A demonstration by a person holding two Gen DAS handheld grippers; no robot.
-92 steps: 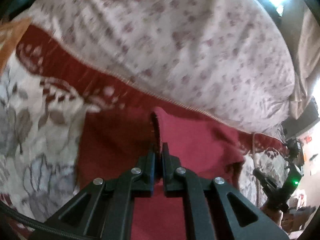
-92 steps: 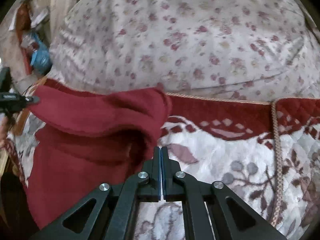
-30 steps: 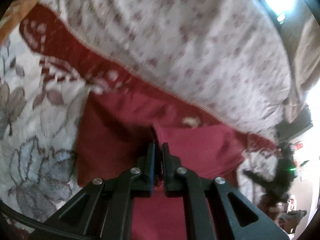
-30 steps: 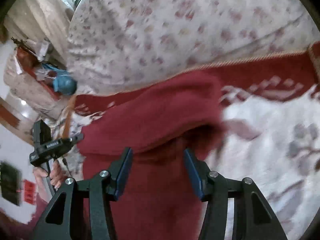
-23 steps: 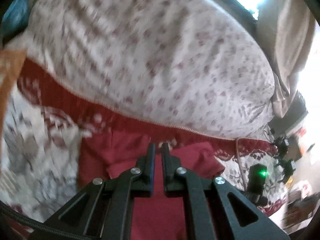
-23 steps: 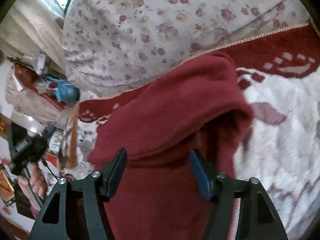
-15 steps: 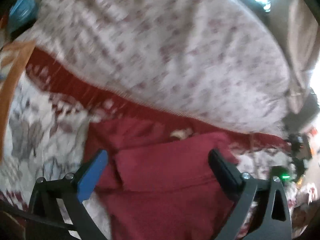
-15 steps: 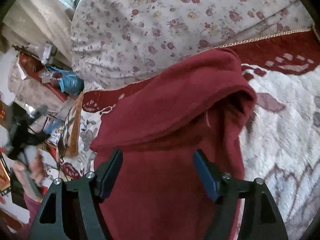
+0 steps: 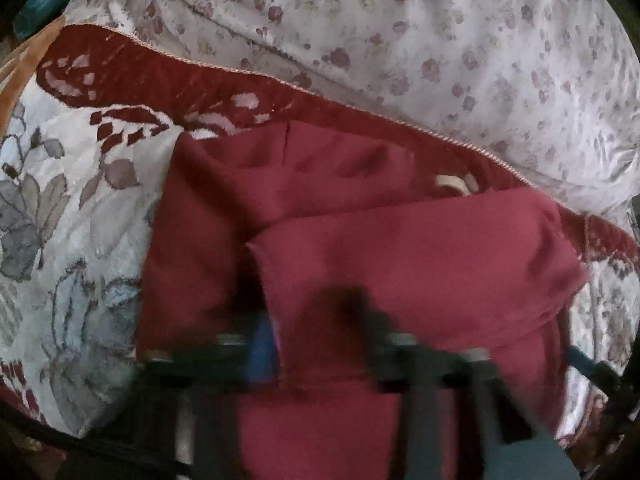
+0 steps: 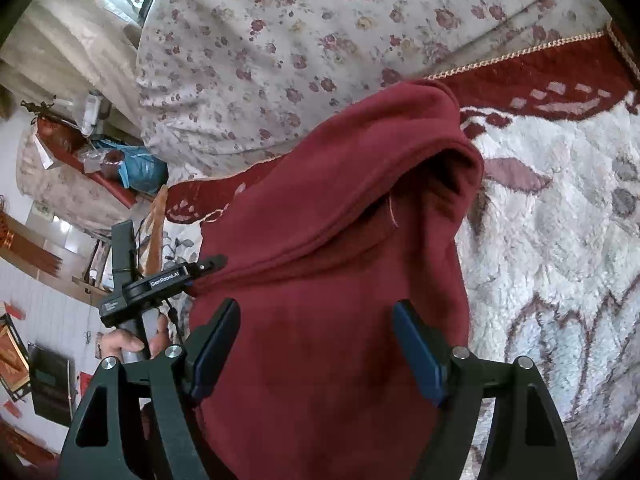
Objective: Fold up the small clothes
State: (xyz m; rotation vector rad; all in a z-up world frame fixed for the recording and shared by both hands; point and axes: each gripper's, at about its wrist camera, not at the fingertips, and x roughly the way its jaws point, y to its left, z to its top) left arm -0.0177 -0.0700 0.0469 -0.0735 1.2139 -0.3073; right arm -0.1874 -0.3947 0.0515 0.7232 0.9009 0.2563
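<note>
Two handheld grippers work over one dark red garment (image 10: 340,240), and we see it through a fisheye camera on each.

The garment lies on a plush white bedspread (image 10: 560,248) with grey leaf patterns and a deep red border. Its top end sits at the bedspread's far, red-bordered edge, just beside a pale quilt with small pink flowers (image 10: 320,20) that bulges up behind. The garment's upper part is folded down over its lower part, making a thick doubled layer with a rounded, slightly gaping fold at the top right corner. A small cream tag shows near that far edge in the left view.

The right gripper (image 10: 316,340) hovers over the lower half of the garment. Its jaws have just been opening and now stand wide apart; red cloth fills the space below and between the blue pads (image 10: 416,348), but neither pad presses on it, so it holds nothing.

The left gripper (image 10: 208,266) is smeared by motion in its own view. From the right view we see a hand (image 10: 128,340) around its handle and its fingers drawn together at the garment's left side, right where the folded layer's hem ends, pinching the cloth there.

Beyond the bedspread's left edge we see cluttered shelves and a blue bag (image 10: 140,168).
</note>
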